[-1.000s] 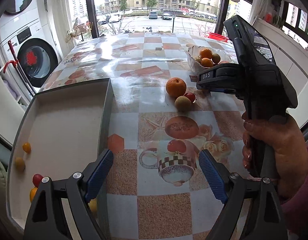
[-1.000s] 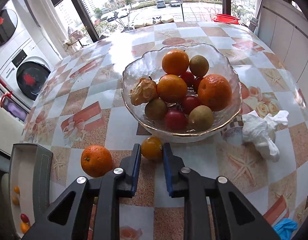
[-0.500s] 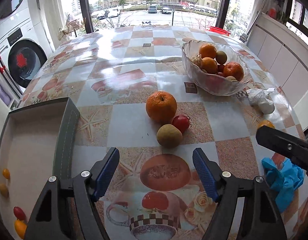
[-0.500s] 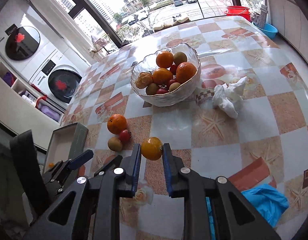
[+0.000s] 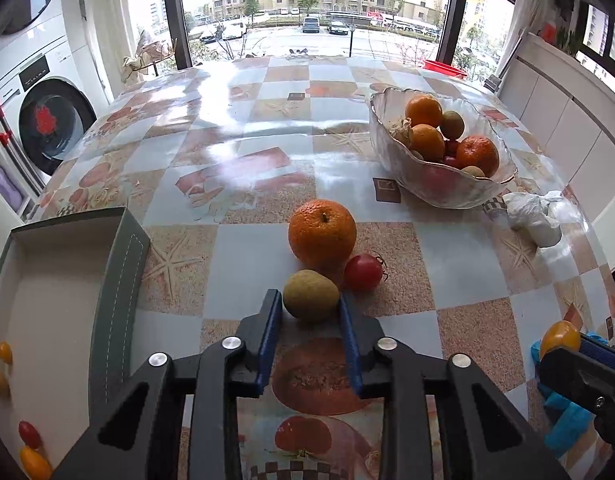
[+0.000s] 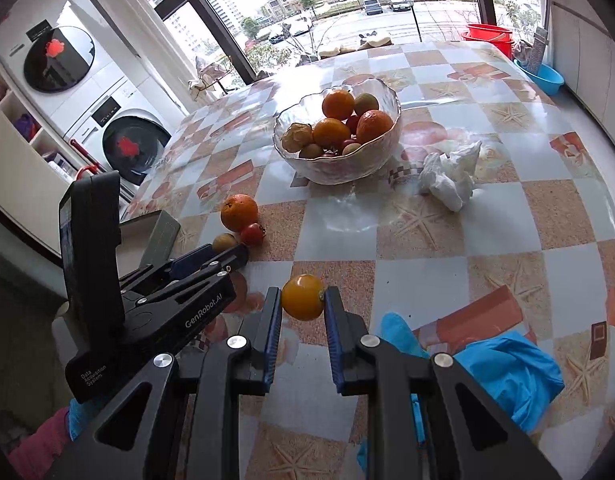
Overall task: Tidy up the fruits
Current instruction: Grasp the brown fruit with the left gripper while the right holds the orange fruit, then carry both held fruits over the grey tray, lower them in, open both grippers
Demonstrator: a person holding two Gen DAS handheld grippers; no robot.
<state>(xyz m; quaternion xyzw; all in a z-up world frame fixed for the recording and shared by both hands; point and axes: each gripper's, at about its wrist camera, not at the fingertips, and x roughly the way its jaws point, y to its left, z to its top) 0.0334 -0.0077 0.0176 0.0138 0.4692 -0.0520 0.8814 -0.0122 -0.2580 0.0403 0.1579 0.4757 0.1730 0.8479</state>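
Left gripper (image 5: 310,312), black with blue pads, just been closing, now clamped on a small brownish-green round fruit (image 5: 310,295) resting on the checked, starfish-printed tablecloth (image 5: 235,256). Just behind that fruit, touching or nearly so: a large dimpled orange (image 5: 322,234) and a small red tomato (image 5: 363,272). Off to the left, partly over the table edge, a shallow white-lined box with a grey stitched rim (image 5: 121,276), holding a few tiny yellow, orange and red fruits along its near left side. Farther back on the right, a clear scalloped glass bowl (image 5: 439,184) heaped with oranges, green-brown fruits and red ones. Right gripper (image 6: 303,308) clenched on a small yellow-orange tomato (image 6: 302,297), apparently lifted clear of the cloth, though hard to judge from this angle. Near it, a crumpled blue glove (image 6: 503,368); beside the bowl, a wad of white tissue (image 6: 447,180).
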